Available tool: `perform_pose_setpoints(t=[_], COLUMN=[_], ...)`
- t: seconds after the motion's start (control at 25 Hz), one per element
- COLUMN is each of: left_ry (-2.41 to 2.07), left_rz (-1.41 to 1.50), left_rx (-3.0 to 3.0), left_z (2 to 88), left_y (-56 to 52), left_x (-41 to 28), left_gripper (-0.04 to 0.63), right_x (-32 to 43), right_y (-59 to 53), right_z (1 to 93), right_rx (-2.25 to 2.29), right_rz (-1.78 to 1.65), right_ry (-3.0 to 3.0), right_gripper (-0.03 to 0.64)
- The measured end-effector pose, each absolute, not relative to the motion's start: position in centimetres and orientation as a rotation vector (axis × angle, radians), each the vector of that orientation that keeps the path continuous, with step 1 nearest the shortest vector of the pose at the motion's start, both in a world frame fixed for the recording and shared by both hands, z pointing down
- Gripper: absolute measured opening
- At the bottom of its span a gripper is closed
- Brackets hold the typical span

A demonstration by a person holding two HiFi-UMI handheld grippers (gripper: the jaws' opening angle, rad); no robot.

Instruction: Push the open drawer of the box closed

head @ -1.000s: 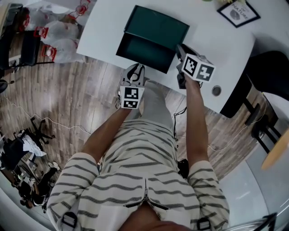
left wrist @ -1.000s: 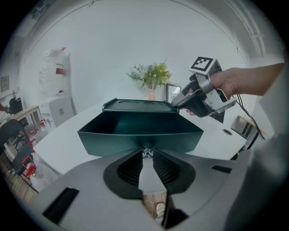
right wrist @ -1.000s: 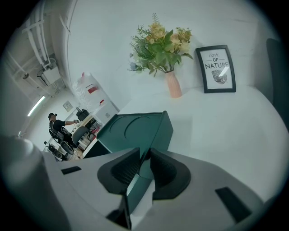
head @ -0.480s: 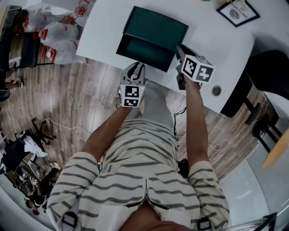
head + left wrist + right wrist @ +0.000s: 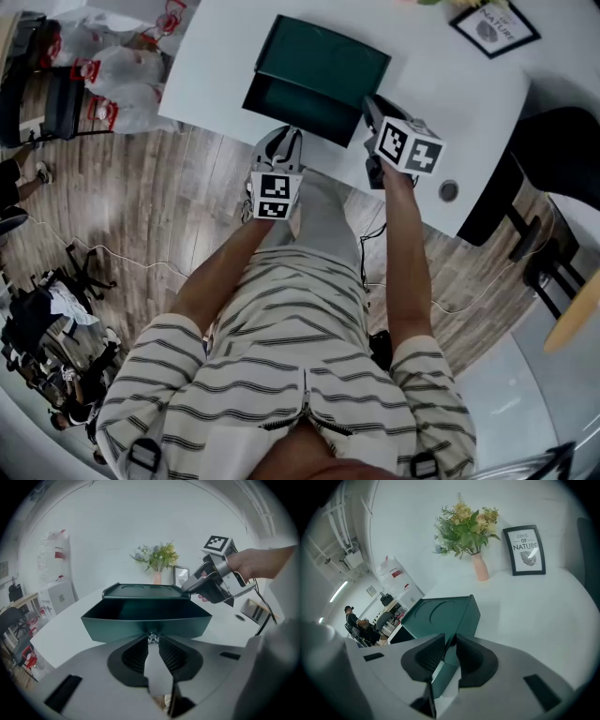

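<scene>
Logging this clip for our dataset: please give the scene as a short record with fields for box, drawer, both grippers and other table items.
box: dark green, on white table
drawer: pulled open, nothing visible inside
left gripper: tongs slightly apart, tips at the small knob on the drawer front
right gripper: tongs astride the box's right edge, seemingly closed on it
other: vase of flowers, framed print
task state: drawer not yet closed
</scene>
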State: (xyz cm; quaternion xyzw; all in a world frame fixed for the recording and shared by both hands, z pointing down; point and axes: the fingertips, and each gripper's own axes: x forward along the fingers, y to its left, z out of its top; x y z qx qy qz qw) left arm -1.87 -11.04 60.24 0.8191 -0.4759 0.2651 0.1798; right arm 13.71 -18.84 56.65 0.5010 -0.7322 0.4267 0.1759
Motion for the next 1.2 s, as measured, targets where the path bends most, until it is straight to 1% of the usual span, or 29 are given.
perform_pose_setpoints(t=[1.2], left_ry=[-1.341], left_rz=[0.744], left_rx=[2.320], left_z=[60.2], left_y=[-14.4], left_x=[-0.5], left_gripper=[0.071], right_x=[13.7], right_y=[-18.7], right_z=[57.1], right_rx=[1.424], right_rz=[1.238], right_ry=[-2.073], right_gripper=[0.089])
